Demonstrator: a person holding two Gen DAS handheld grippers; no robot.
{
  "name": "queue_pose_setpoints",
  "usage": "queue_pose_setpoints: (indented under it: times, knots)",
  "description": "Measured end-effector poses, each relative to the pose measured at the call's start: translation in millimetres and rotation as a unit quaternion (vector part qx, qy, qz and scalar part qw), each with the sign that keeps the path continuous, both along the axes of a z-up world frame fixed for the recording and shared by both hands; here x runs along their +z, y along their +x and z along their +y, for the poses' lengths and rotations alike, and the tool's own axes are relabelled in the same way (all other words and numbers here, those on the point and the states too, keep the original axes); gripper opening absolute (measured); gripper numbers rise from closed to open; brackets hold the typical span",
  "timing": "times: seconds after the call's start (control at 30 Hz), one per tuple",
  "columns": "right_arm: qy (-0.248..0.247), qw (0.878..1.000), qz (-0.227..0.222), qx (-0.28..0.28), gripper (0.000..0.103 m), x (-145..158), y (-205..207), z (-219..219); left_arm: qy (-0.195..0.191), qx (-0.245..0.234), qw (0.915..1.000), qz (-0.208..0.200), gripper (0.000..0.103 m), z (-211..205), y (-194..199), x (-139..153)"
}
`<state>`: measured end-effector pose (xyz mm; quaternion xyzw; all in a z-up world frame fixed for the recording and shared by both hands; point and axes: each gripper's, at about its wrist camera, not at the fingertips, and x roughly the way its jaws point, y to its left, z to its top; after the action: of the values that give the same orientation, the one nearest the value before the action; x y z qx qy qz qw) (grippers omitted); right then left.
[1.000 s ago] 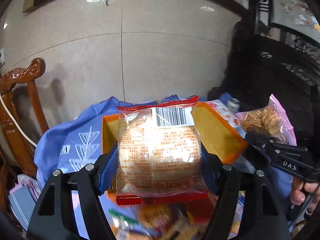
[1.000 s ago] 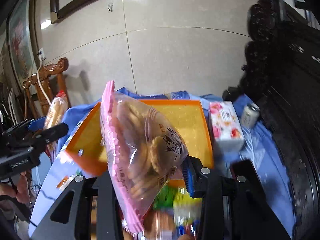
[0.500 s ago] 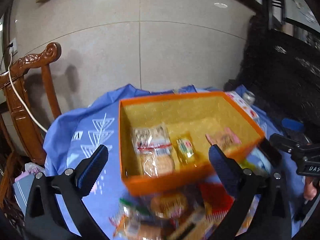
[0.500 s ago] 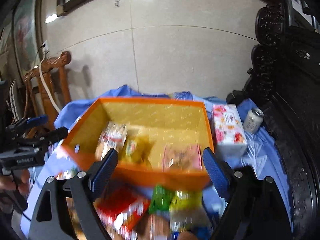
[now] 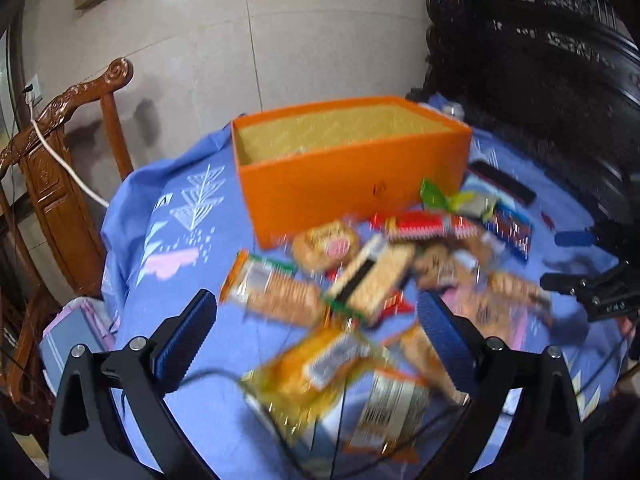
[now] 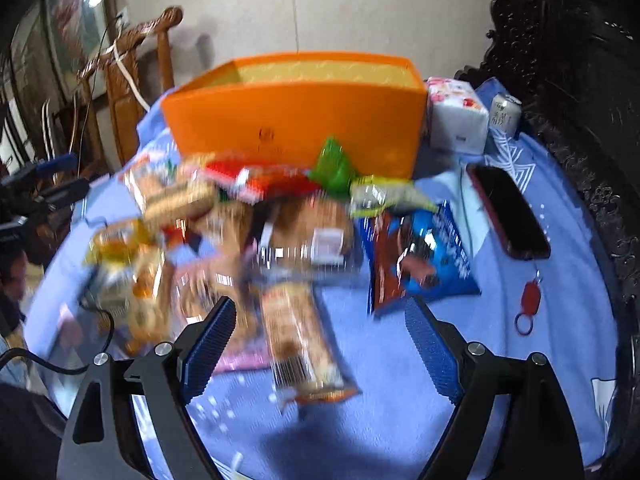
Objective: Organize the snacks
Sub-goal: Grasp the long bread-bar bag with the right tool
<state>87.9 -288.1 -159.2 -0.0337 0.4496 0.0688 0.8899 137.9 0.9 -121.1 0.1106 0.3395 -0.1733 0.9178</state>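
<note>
Both tools (image 5: pixel 316 332) (image 6: pixel 320 340) lower, apparently empty

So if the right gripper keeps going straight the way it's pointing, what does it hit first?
Most likely the long biscuit packet lying between the open fingers of the right gripper, on the blue cloth. Motion blur makes depth uncertain.

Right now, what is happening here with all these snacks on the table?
A person is sorting snack packets into the orange box, with a two-finger gripper in each hand. Both the left gripper and the right gripper are open and empty, over the pile of packets on the blue cloth in front of the box. The right one is above a long cracker packet. Many packets are not yet in the box.
</note>
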Motion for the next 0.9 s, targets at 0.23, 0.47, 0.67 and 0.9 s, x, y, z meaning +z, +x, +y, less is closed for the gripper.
queue_pose_setpoints:
  times: [0.23, 0.47, 0.67, 0.9]
  knots:
    - [0.0, 0.999, 0.035, 0.008, 0.064, -34, 10, 1, 0.001, 0.025, 0.9995, 0.018, 0.099, 26, -15, -14]
    - [-0.017, 0.999, 0.038, 0.014, 0.045, -47, 11, 6, -0.003, 0.015, 0.9993, 0.034, 0.099, 38, 1, -26]
    - [-0.021, 0.999, 0.035, 0.002, 0.038, -47, 0, 4, 0.037, -0.074, 0.9954, 0.05, 0.099, 16, 23, -47]
    - [-0.014, 0.999, 0.031, -0.017, 0.039, -47, -4, 2, 0.076, -0.149, 0.9821, 0.087, 0.099, 1, 43, -75]
